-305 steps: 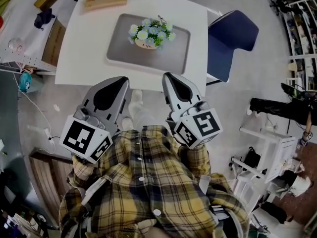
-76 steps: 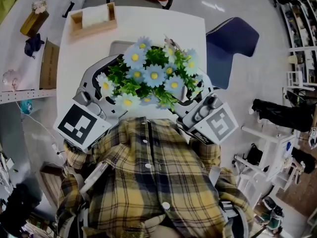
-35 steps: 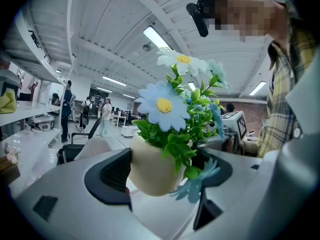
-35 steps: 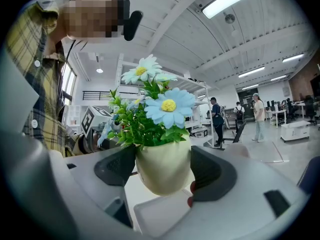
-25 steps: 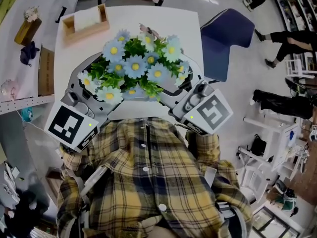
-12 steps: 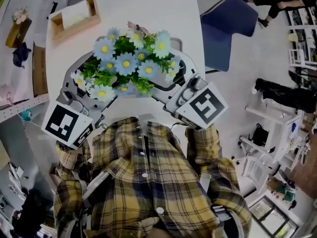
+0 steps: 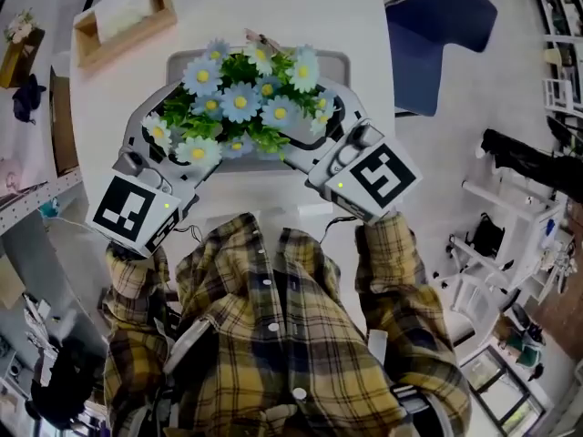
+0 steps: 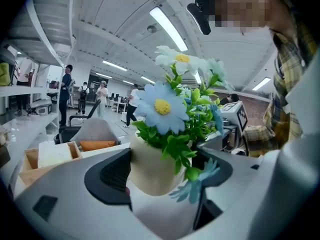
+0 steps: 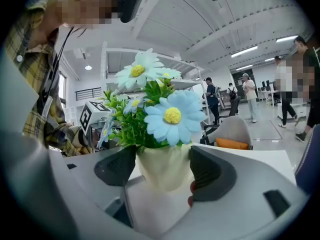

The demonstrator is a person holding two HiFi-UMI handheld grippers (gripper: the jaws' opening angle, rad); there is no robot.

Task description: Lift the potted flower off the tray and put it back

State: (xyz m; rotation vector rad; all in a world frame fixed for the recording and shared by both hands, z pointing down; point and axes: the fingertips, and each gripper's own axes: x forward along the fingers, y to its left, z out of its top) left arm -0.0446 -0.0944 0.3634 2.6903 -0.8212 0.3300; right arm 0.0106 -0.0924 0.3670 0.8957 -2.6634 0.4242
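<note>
While the left tongs (image 8: 160,174) and right tongs (image 9: 165,170) pinch it, the potted flower (image 7: 241,103) stands upright.

Left gripper (image 7: 175,124) and right gripper (image 7: 317,124) flank the potted flower (image 7: 241,104) over the tray (image 7: 336,59).

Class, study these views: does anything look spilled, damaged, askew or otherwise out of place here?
Nothing stands out. The potted flower sits roughly upright, gripped at its pot by the left gripper and the right gripper, over the tray. Its blooms look intact, and no spill shows on the tray or the table.
</note>
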